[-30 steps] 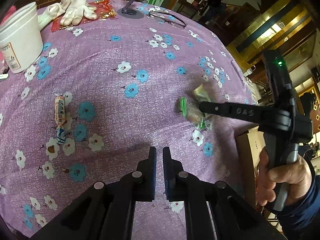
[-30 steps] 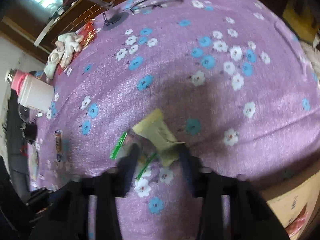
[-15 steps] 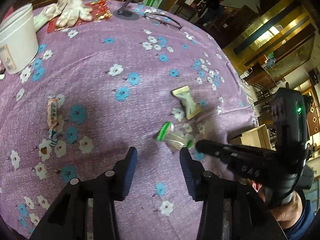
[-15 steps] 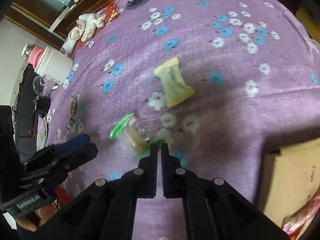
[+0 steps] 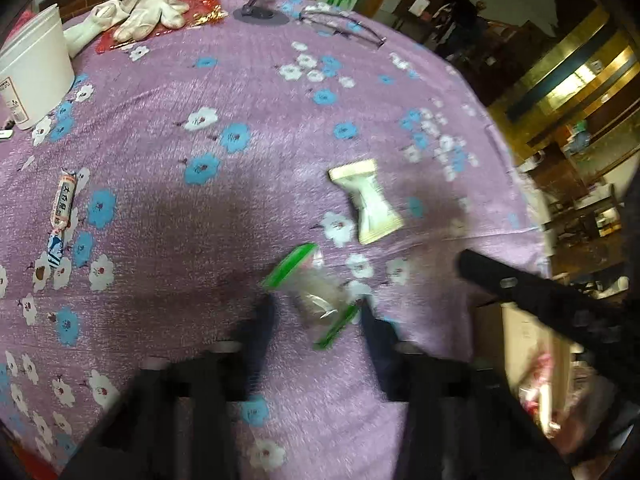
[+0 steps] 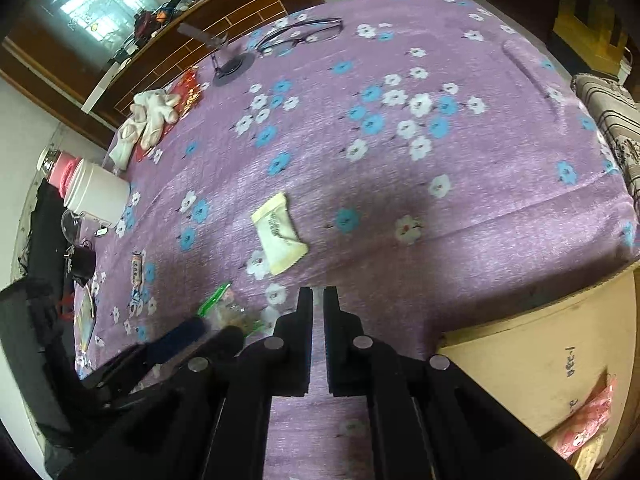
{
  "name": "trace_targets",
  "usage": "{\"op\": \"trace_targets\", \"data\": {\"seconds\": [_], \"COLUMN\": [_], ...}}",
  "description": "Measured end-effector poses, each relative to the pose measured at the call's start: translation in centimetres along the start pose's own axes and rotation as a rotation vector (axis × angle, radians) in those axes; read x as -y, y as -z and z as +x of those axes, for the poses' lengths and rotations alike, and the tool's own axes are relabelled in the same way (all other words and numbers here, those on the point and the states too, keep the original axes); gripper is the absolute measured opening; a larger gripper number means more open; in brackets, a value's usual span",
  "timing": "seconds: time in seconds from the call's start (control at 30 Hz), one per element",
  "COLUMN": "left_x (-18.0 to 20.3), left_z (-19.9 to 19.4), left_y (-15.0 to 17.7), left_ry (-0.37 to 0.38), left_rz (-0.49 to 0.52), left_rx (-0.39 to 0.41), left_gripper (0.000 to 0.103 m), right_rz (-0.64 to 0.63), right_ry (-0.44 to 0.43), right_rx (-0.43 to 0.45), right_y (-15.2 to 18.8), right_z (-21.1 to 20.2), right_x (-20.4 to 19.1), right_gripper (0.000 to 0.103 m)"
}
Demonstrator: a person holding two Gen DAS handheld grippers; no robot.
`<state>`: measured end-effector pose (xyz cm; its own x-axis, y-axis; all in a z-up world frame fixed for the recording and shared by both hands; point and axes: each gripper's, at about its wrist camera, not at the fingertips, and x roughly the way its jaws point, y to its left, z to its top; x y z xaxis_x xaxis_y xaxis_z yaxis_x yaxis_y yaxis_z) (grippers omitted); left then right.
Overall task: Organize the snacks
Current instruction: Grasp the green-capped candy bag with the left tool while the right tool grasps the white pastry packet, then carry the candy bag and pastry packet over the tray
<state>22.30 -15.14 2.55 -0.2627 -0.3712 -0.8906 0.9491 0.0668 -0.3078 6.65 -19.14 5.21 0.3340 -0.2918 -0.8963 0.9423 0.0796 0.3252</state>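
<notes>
A clear snack packet with green ends lies on the purple flowered cloth. My left gripper is open, its fingers on either side of the packet. The packet also shows in the right wrist view, with the left gripper at it. A cream snack packet lies just beyond it, also seen in the right wrist view. A wrapped candy lies at the left, seen too in the right wrist view. My right gripper is shut and empty, near the table's edge.
A cardboard box with pink packets stands below the table edge at the right. A white tub, white gloves, glasses and a small stand sit at the far side.
My left gripper has moved forward so that its open fingers flank the green-ended packet. My right gripper has drawn back from the snacks toward the table edge, staying shut.
</notes>
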Motion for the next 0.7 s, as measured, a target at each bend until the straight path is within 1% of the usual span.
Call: {"op": "trace_targets", "data": {"seconds": [0.03,0.07,0.1,0.17,0.23,0.37,0.43,0.53,0.57,0.63,0.67,0.7], "left_x": [0.2,0.2,0.1,-0.6,-1.6,-2.7,-2.9,-3.4,-3.5,-3.4,-3.4,-3.4], "left_z": [-0.1,0.0,-0.1,-0.3,-0.7,-1.2,-1.4,-1.7,-1.8,-1.9,-1.9,-2.0], "left_y": [0.1,0.3,0.4,0.6,0.8,1.2,1.5,1.9,2.0,2.2,2.2,2.4], "left_ry": [-0.023,-0.029,-0.026,-0.003,0.024,0.037,0.041,0.041,0.041,0.040,0.038,0.036], "left_rz": [0.022,0.033,0.033,0.019,-0.001,-0.018,-0.021,-0.027,-0.027,-0.027,-0.023,-0.020], "left_rx": [0.037,0.042,0.046,0.039,0.026,0.020,0.017,0.021,0.023,0.025,0.028,0.030], "left_gripper": [0.026,0.021,0.020,0.019,0.019,0.019,0.019,0.019,0.019,0.019,0.019,0.019], "right_rz": [0.002,0.002,-0.003,-0.024,-0.064,-0.103,-0.146,-0.180,-0.193,-0.214,-0.221,-0.220], "right_ry": [-0.001,-0.003,-0.012,-0.021,-0.020,-0.023,0.010,0.028,0.049,0.071,0.079,0.082], "right_rx": [-0.001,-0.005,-0.012,-0.015,-0.016,-0.030,-0.035,-0.049,-0.061,-0.041,-0.037,-0.034], "right_y": [-0.1,-0.2,-0.4,-0.7,-1.1,-2.1,-2.6,-3.0,-3.0,-2.8,-2.7,-2.6], "right_z": [0.0,0.1,0.2,0.4,1.0,3.0,4.4,5.8,6.5,6.6,6.6,6.5], "right_x": [0.1,0.2,0.2,-0.3,-1.4,-3.0,-4.0,-4.8,-5.0,-5.3,-5.4,-5.3], "right_gripper": [0.004,0.007,0.009,0.022,0.027,0.027,0.027,0.028,0.028,0.027,0.024,0.024]}}
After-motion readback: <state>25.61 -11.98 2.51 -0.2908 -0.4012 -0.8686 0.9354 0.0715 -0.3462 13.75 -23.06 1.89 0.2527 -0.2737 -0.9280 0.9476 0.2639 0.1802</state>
